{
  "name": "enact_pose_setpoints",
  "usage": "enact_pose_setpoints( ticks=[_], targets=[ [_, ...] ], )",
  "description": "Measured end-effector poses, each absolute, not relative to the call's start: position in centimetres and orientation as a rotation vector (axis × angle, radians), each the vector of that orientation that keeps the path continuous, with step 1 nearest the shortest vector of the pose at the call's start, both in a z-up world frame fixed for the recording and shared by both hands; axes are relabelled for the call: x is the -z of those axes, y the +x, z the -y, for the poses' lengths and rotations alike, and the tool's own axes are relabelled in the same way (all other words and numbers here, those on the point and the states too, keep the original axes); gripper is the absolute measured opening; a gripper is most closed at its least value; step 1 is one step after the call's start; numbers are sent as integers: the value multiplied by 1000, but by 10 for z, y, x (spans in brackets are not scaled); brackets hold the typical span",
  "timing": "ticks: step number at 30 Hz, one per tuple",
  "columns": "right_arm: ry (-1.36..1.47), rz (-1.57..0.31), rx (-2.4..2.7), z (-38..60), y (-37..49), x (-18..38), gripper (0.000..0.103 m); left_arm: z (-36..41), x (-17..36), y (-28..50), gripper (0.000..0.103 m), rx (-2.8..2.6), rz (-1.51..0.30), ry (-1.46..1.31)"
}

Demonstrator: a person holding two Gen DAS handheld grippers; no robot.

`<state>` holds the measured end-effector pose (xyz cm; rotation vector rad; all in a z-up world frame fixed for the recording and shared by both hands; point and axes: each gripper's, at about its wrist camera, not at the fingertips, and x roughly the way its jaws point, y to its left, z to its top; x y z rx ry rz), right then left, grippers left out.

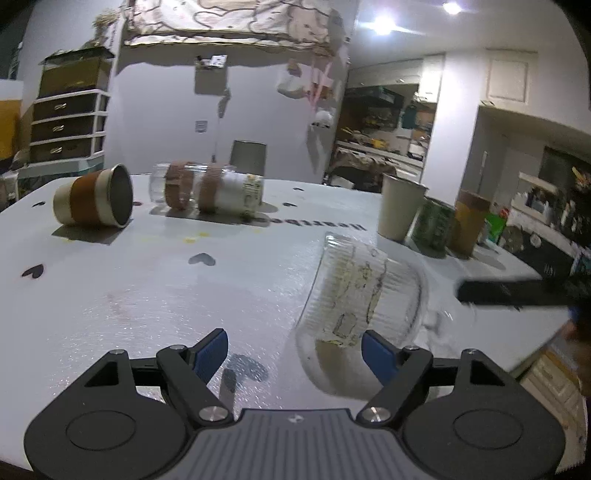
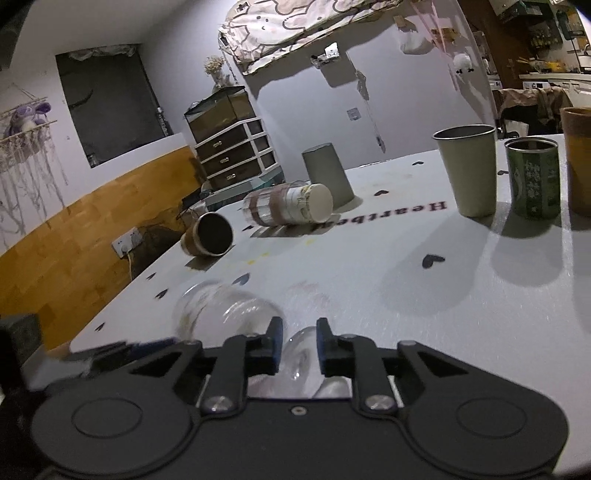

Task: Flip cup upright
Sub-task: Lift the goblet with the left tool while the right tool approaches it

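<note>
White wall point(image 2: 295, 96) w/ patterned cloth point(image 2: 295, 22) hanging at top. Drawer unit point(image 2: 236, 151) stands in the corner, glass tank point(image 2: 221, 107) on top. Wood panel point(image 2: 85, 210) covers lower wall w/ socket point(image 2: 127, 240). Ceiling lights point(image 1: 384, 24) are bright.

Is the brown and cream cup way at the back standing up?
No, the brown and cream cup lies on its side on the table, with its dark open mouth facing sideways.
</note>
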<state>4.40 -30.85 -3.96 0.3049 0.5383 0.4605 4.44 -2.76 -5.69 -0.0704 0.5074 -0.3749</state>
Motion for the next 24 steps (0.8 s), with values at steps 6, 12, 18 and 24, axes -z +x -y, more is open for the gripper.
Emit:
enact_pose_setpoints(
  ticks=[6, 12, 18, 24],
  targets=[
    [294, -530, -517, 302, 17, 37, 17, 23, 59, 56, 80, 336, -510, -126],
    [281, -569, -610, 291, 12, 39, 16, 22, 61, 59, 80, 316, -504, -163],
    [341, -562, -648, 303, 33, 9, 31, 19, 62, 56, 80, 328, -495, -185],
    [286, -732, -614, 288, 113, -21, 61, 21, 65, 58, 80, 341, -499, -208]
  ],
)
